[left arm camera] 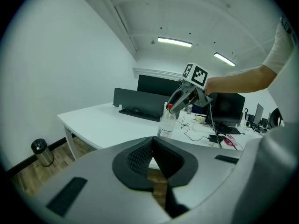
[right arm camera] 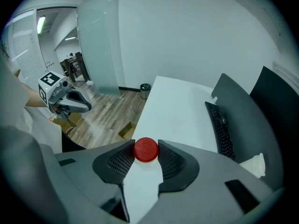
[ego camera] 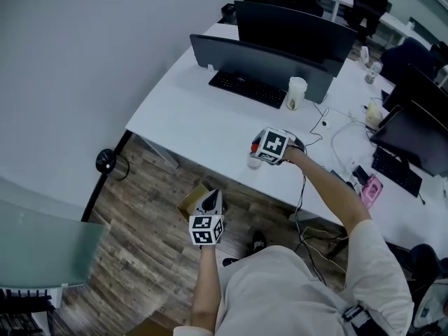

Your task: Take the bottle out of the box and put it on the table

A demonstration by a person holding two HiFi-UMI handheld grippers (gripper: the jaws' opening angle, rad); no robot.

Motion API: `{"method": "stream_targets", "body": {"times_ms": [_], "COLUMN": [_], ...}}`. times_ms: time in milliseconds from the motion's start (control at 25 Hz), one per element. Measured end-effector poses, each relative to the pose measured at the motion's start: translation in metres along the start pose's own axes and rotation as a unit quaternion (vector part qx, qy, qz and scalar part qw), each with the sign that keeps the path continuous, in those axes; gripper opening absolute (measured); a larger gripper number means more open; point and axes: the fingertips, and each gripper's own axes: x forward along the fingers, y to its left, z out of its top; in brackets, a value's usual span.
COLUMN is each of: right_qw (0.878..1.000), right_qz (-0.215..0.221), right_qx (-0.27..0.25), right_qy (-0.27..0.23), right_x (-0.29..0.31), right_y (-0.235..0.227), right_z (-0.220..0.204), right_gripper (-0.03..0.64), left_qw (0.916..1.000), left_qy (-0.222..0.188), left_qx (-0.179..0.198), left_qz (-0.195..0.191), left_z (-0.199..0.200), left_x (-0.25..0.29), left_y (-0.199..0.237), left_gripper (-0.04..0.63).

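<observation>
right hand-held gripper (right arm camera: 146,146) grips the bottle (left arm camera: 166,123) by its cap, upright over the table (ego camera: 183,117) for setting down — left hand-held gripper (left arm camera: 152,146), closed and empty, at seven o'clock.

The clear, red-capped bottle (left arm camera: 166,124) hangs upright over the white table's (ego camera: 185,121) front edge, cap pinched in the right gripper (right arm camera: 146,151), well apart from the brown cardboard box (ego camera: 193,201) on the floor.

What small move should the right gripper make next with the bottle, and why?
Probably ease the bottle straight down onto the table: the right gripper pinches its red cap above the white top, near the front edge, and its base shows no clear contact.
</observation>
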Motion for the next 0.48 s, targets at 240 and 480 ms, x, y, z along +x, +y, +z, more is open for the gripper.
{"method": "stream_targets", "body": {"times_ms": [240, 480], "right_qw": [0.999, 0.991], "right_qz": [0.001, -0.025], "right_qx": [0.041, 0.089], "right_qy": [-0.034, -0.099], "right_x": [0.0, 0.0], "right_y": [-0.018, -0.023], "right_z": [-0.01, -0.009], "right_gripper": [0.183, 0.187], "left_qw": [0.9998, 0.9998], "left_qy": [0.0, -0.006], "left_qx": [-0.016, -0.018], "left_qz": [0.013, 0.011], "left_z": [-0.006, -0.007], "left_x": [0.011, 0.021], "left_y": [-0.004, -0.011], "left_gripper": [0.014, 0.015]}}
